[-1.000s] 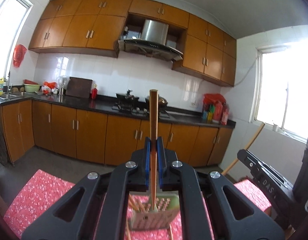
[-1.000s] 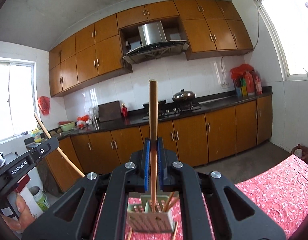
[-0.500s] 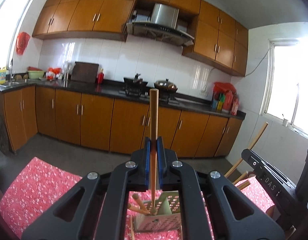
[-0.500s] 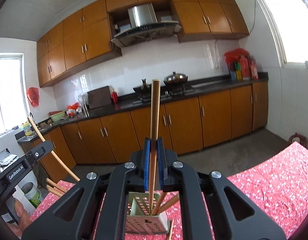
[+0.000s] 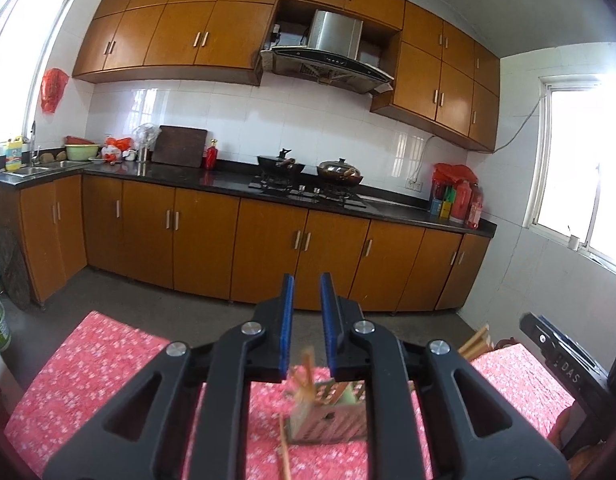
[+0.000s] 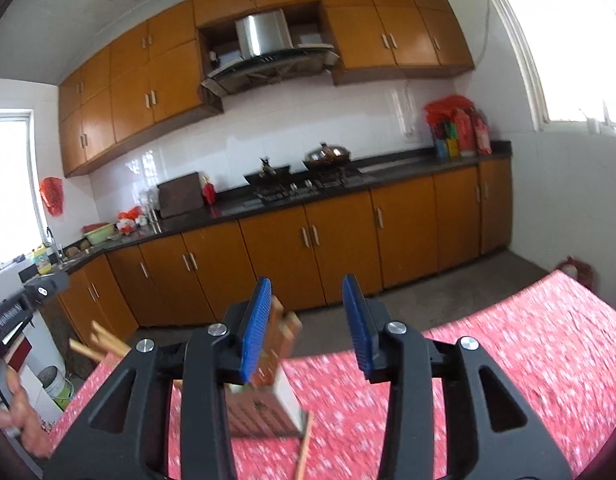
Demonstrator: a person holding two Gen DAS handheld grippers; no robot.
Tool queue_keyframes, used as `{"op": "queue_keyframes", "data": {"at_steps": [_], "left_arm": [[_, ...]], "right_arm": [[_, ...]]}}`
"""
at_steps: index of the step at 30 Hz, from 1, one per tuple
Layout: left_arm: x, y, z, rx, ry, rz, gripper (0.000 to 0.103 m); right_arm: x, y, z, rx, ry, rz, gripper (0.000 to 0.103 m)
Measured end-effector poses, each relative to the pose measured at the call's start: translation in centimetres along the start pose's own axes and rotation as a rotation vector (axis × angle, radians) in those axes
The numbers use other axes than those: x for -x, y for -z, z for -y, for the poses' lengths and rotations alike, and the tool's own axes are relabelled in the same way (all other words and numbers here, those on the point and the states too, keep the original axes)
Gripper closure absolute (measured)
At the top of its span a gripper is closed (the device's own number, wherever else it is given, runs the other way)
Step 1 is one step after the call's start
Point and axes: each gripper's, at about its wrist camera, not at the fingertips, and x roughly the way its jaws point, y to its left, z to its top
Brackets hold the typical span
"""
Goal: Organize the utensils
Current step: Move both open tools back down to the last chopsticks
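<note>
Utensil holder (image 5: 328, 416) sits below both opening tools (image 5: 305, 336).

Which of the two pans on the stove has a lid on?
The right-hand pan in the left wrist view, the silvery one with a domed lid. The black wok to its left is uncovered, its handle sticking up.

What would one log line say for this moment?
left gripper: opening, empty | right gripper: opening, empty | chopsticks: in holder
</note>
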Motion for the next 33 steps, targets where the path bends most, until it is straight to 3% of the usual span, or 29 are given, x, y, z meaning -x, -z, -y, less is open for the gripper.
{"op": "queue_keyframes", "data": {"at_steps": [3,8,13,16,22,24,26,33], "left_arm": [[1.5,1.8,-1.7,0.009,-0.014,-0.035,0.087],[1.8,6.9,-4.9,0.005,-0.069,-0.164,0.087],[0.4,12.7,-7.3,-0.003,-0.113,-0.326,0.087],[-0.4,15.3,-7.9,-0.013,-0.114,-0.404,0.087],[-0.9,17.7,-7.8,-0.011,-0.070,-0.459,0.087],[-0.9,18.2,-7.3,-0.010,-0.053,-0.469,0.087],[-1.1,18.7,-6.8,-0.008,-0.028,-0.482,0.087],[-2.0,20.5,-4.3,-0.008,0.060,-0.539,0.087]], "right_arm": [[0.1,2.7,1.7,-0.022,0.019,-0.091,0.064],[-2.0,10.0,3.2,-0.046,0.011,-0.337,0.064],[-4.0,16.8,1.5,-0.035,-0.065,-0.551,0.073],[-4.7,19.0,-0.3,0.006,-0.086,-0.620,0.076],[-4.9,20.8,-1.9,0.072,-0.075,-0.649,0.078],[-4.8,21.1,-2.1,0.099,-0.057,-0.644,0.088],[-5.0,21.2,-1.8,0.091,-0.045,-0.642,0.094],[-5.6,20.2,1.9,0.030,0.064,-0.616,0.095]]}}
